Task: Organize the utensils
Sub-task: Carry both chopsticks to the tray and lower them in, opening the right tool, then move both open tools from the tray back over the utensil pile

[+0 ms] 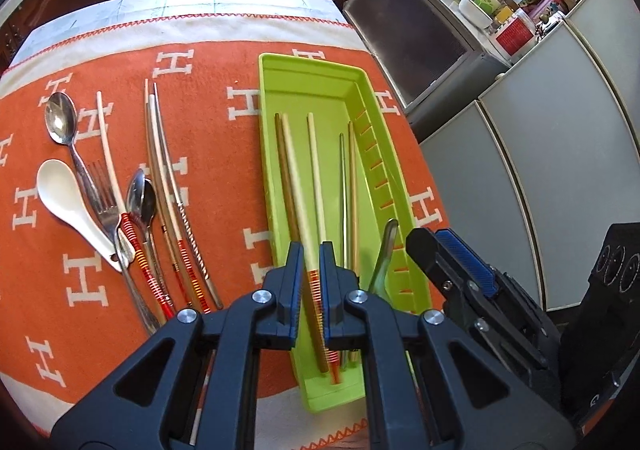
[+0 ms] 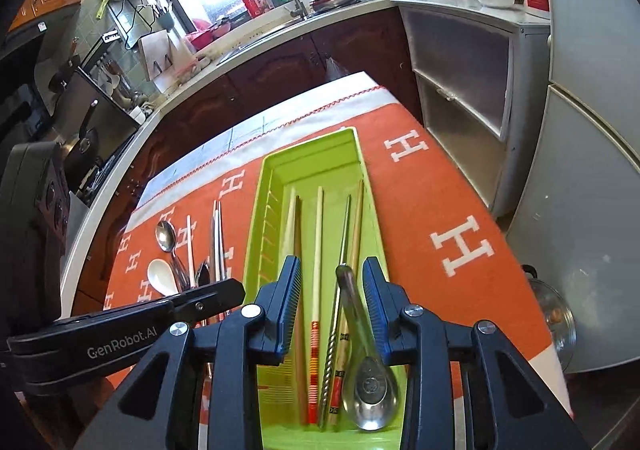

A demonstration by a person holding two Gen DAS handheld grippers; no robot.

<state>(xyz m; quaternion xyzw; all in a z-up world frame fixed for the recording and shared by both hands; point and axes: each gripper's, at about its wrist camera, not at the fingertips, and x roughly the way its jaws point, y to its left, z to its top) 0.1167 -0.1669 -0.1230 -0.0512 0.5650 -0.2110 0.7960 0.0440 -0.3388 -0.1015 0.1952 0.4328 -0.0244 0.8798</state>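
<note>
Looking down the green tray [image 1: 316, 66], its long axis runs straight away from both my grippers. My right gripper [image 2: 331, 282] stands part-open over the steel spoon [image 2: 370, 382] lying lengthwise inside, untouched. My left gripper [image 1: 311, 262] pinches a cream chopstick [image 1: 298, 186], aligned with the tray.

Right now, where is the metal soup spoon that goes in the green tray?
In the right wrist view the metal spoon lies inside the green tray at its near right end, beside the chopsticks, between the right gripper's open fingers.
</note>
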